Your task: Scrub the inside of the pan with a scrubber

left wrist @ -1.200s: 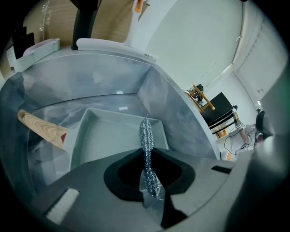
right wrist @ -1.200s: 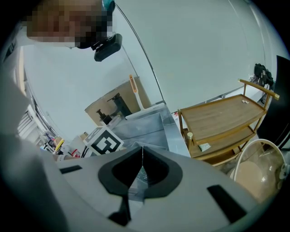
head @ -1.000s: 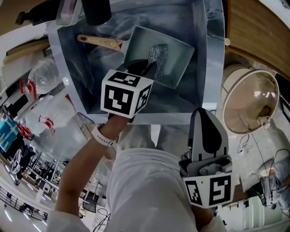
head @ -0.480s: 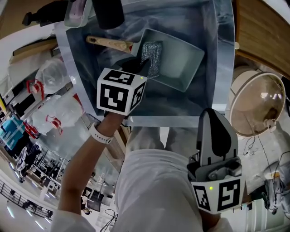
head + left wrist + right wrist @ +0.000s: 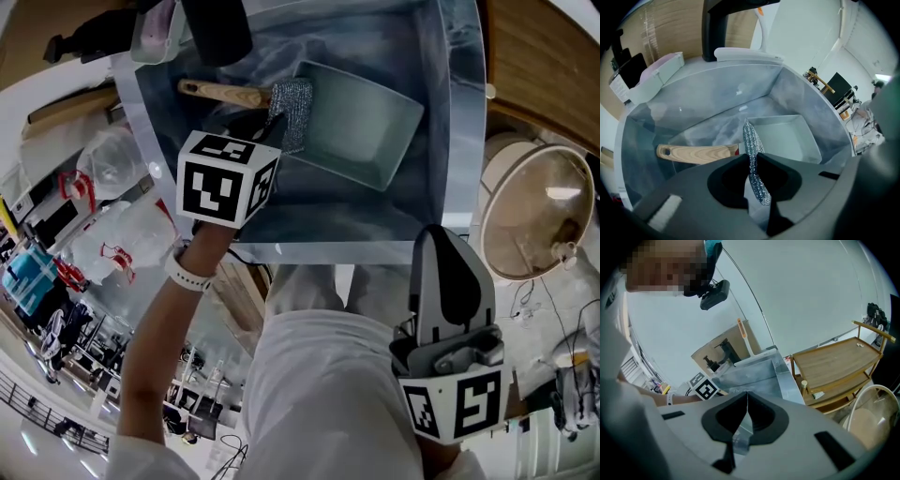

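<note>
A grey rectangular pan [image 5: 361, 117] with a wooden handle [image 5: 220, 92] lies in the steel sink [image 5: 459, 141]. My left gripper [image 5: 272, 120] is shut on a silver mesh scrubber [image 5: 292, 101], which hangs over the pan's left rim where the handle joins. In the left gripper view the scrubber [image 5: 752, 150] stands on edge between the jaws, with the pan [image 5: 787, 138] and its handle [image 5: 693, 153] beyond. My right gripper [image 5: 448, 305] is held back by the person's body, outside the sink. Its jaws [image 5: 746, 399] are shut with nothing between them.
A black faucet [image 5: 214, 26] and a pale soap tray [image 5: 155, 28] stand at the sink's far edge. A round domed object [image 5: 539, 211] sits to the right, below a wooden shelf [image 5: 544, 56]. Clear plastic bags [image 5: 122, 234] lie left of the sink.
My left gripper has carried the scrubber leftward, from the middle of the pan's floor to its left rim by the handle. The right gripper has stayed put.
</note>
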`<state>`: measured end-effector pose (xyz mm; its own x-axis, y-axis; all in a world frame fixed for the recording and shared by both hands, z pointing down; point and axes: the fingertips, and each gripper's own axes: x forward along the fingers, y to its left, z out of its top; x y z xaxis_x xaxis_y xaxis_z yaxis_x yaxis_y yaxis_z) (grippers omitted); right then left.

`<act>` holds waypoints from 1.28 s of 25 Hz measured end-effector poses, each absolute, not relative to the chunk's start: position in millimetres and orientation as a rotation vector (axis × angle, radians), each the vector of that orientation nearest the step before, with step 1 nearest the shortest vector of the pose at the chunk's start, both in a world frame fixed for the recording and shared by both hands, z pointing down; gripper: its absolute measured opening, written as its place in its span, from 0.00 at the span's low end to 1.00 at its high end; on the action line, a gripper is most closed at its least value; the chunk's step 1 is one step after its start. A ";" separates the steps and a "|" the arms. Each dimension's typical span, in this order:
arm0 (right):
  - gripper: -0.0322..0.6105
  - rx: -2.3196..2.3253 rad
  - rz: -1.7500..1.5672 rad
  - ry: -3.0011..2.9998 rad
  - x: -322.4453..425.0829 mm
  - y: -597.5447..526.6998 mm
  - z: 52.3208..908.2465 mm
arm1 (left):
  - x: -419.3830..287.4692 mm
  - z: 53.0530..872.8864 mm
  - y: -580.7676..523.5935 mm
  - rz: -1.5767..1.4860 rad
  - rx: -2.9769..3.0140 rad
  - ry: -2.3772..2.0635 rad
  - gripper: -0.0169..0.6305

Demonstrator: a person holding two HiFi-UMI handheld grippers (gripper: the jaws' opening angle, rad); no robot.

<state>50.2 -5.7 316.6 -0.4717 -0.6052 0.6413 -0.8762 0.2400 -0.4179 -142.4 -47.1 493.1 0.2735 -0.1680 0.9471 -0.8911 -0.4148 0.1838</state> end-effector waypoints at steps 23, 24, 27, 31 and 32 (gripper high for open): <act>0.06 1.384 1.089 -2.166 55.6 -9.8 317.0 | -132.0 495.0 -78.7 1.232 1.803 -0.976 0.12; 0.06 1.384 1.092 -2.164 55.9 -9.6 318.2 | -129.9 494.6 -78.9 1.234 1.809 -0.974 0.12; 0.06 1.381 1.099 -2.161 55.3 -8.8 319.5 | -118.5 493.8 -78.5 1.231 1.830 -0.950 0.12; 0.06 1.387 1.100 -2.161 55.0 -10.6 317.2 | -91.5 495.0 -76.0 1.213 1.862 -0.891 0.12; 0.06 1.389 1.099 -2.160 55.3 -11.2 316.9 | -83.3 495.7 -75.1 1.207 1.871 -0.875 0.12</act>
<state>55.3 -11.2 316.9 -0.4602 -0.6117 0.6435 -0.8803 0.2199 -0.4205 -83.3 -75.1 495.7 0.3272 -0.1521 0.9326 -0.8391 -0.5007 0.2127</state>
